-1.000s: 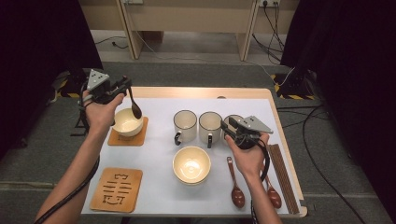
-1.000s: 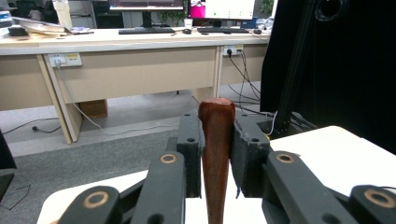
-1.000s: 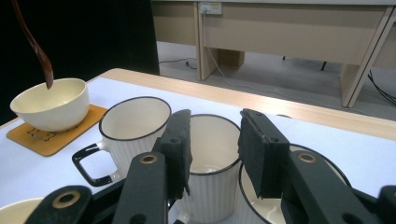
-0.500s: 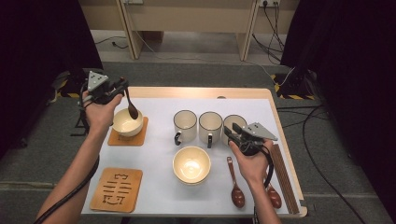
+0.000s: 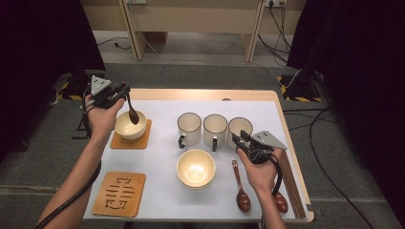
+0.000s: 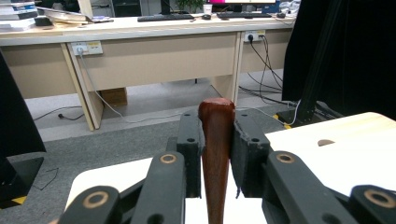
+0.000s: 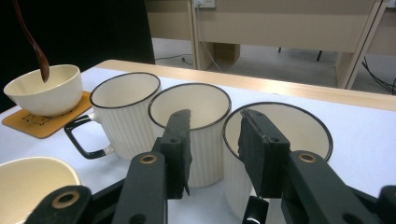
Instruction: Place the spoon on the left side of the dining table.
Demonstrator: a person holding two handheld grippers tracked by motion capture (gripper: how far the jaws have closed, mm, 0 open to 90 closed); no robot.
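The left tool (image 5: 125, 90) is clamped on the handle of a dark wooden spoon (image 5: 131, 110), near the far left corner of the table (image 5: 157, 195). In the left gripper view both jaws press against the sides of the handle's rounded end (image 6: 215, 140), which stands up between them. The spoon hangs down at a slant, and its head sits over the cream bowl (image 5: 128, 126) on the orange coaster (image 5: 143, 141) by the left edge of the table; in the right gripper view the head (image 7: 43, 65) reaches just inside the bowl's rim, and whether it touches the bowl I cannot tell.

The right tool (image 5: 241, 141) sits toward the right edge of the table, its jaws parted and holding nothing. In the right gripper view they point at a row of three ribbed white mugs with dark rims: the gap between the jaws lines up with the space between the middle mug (image 7: 191, 130) and the right mug (image 7: 275, 149), just in front of them. The left mug (image 7: 123, 116) stands beside them, its black handle turned toward the near edge.

A second cream bowl (image 5: 196, 168) stands near the middle of the table, in front of the mugs. Another orange coaster (image 5: 119, 194) with a cut pattern lies at the near left corner. Two more dark wooden spoons lie near the near right corner, one (image 5: 241, 193) beside the right hand and one (image 5: 281, 202) partly hidden under the wrist. A strip of wooden sticks (image 5: 291, 183) lies along the right edge.
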